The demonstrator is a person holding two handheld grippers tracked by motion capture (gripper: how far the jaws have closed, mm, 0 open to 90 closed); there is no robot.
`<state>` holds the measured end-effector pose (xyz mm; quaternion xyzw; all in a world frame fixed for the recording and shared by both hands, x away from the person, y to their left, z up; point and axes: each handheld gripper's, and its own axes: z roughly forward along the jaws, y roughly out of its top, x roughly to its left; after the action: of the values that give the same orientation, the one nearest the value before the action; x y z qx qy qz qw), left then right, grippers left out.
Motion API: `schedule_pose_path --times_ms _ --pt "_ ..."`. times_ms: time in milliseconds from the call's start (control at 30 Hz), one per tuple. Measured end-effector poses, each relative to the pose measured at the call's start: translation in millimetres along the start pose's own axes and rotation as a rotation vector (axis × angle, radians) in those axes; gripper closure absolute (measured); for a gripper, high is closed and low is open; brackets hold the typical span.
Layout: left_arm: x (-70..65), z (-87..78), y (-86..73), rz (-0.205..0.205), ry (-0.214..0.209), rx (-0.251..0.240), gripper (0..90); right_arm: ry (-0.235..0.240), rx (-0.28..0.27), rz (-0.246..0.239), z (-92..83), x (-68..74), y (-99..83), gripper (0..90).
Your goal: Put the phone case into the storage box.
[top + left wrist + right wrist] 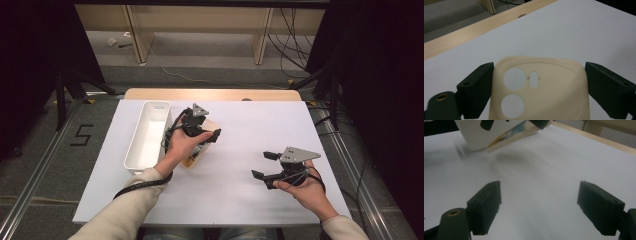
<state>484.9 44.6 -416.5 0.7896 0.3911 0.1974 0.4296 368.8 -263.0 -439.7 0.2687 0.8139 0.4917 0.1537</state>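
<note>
A: status on L claw [537, 87]?
B: Jaws set wide, straddling a cream phone case [541, 95]. In the left gripper view the case sits between them, camera cutouts facing up. One jaw looks right at the case edge, the other has a thin gap. Can't tell if it's actually clamped, reads as apart.

A: where's the case on the surface [240, 130]?
B: High view: left-center of the white surface, just beside the long white bin [147, 135], on the bin's right side. Left hand [182, 145] + claw sit on top of it, so mostly hidden there. A tan edge pokes out under the hand. Flat or tilted, can't say from that view.

A: R claw [263, 165]?
B: Jaws well apart, nothing between them. Right hand [300, 187] holds it low over the surface, front-right area, well apart from the case. Jaws point left toward the other claw.

A: anything in the right gripper view?
B: Bare white surface between the jaws. Far off at top: bin wall, the case edge looking raised at an angle, bits of the L claw. Blurry, so no detail.

A: bin contents?
B: Looks empty from high view.
</note>
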Motion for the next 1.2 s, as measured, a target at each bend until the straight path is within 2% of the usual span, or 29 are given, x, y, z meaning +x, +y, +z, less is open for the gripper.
schedule_pose_path --times_ms 767,1200 --pt "-4.4 -19.3 15.9 -0.005 0.021 -0.108 11.4 -0.006 -0.012 -0.004 -0.7 -0.8 0.3 20.1" --pt "-4.6 -39.2 29.4 -0.011 0.042 -0.178 11.4 -0.016 -0.013 -0.005 -2.0 -1.0 0.9 19.8"
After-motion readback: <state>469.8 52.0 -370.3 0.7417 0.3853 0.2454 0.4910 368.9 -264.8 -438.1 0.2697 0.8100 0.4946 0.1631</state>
